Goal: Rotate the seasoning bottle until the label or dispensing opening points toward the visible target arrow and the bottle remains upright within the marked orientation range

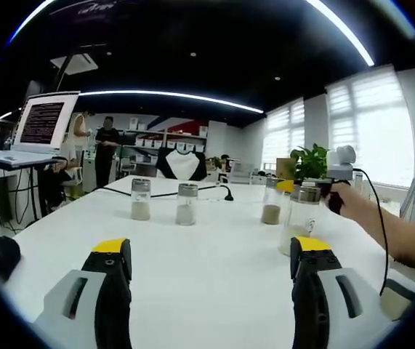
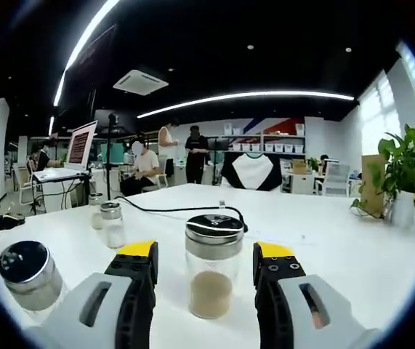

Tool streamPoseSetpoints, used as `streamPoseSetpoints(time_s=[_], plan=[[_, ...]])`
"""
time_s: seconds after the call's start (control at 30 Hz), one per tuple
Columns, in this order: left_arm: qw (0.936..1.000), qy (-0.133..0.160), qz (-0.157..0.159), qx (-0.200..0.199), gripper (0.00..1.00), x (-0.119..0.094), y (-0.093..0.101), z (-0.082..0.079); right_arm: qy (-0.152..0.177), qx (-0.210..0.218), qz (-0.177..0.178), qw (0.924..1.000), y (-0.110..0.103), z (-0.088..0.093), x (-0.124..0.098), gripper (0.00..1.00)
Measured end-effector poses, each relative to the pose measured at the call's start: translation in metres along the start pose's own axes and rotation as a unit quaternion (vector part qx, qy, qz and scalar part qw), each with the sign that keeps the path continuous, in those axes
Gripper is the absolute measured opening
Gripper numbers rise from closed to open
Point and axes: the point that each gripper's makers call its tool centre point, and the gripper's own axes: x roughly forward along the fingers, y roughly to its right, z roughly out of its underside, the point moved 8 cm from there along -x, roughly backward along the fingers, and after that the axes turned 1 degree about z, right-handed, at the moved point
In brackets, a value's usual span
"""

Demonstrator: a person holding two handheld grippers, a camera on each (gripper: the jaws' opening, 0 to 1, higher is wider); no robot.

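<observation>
Seasoning bottle upright on the bench, lower centre of the right gripper view, between the spread fingers of the right gripper, untouched. Left gripper spread too, empty, farther off.

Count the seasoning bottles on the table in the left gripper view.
4: two bottles side by side at left-centre, one further right, one by the right gripper. Others may be hidden.
</observation>
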Motion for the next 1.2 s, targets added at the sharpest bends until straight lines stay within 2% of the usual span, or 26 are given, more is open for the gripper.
streamPoseSetpoints(time_s=[0.13,0.27,0.37,0.53,0.63,0.7,0.9,1.2], plan=[[1.0000,0.000,0.000,0.000,0.95,0.000,0.001,0.000,-0.001,0.001,-0.005,1.0000,0.001,0.001,0.009,0.53],[1.0000,-0.001,0.000,-0.001,0.95,0.001,0.000,0.000,0.005,0.027,-0.003,0.9996,0.004,0.007,0.017,0.53],[1.0000,0.000,0.000,-0.002,0.95,0.000,0.000,0.000,0.003,0.020,0.000,0.9998,0.003,0.010,0.023,0.53],[1.0000,0.001,-0.002,-0.002,0.95,0.000,-0.002,0.000,0.028,0.031,0.003,0.9991,0.005,0.004,0.028,0.51],[1.0000,-0.001,-0.005,0.002,0.95,0.000,-0.002,0.000,0.043,0.036,0.006,0.9984,0.006,0.002,0.030,0.45],[1.0000,-0.001,-0.001,-0.001,0.95,0.001,-0.001,0.001,0.033,0.031,0.011,0.9989,0.007,0.003,0.033,0.44],[1.0000,-0.003,-0.006,-0.002,0.95,0.000,-0.003,0.001,0.028,0.032,0.007,0.9991,0.006,0.004,0.039,0.42],[1.0000,-0.002,-0.007,-0.004,0.95,0.000,-0.005,0.000,0.021,0.022,0.019,0.9993,0.007,0.002,0.040,0.41]])
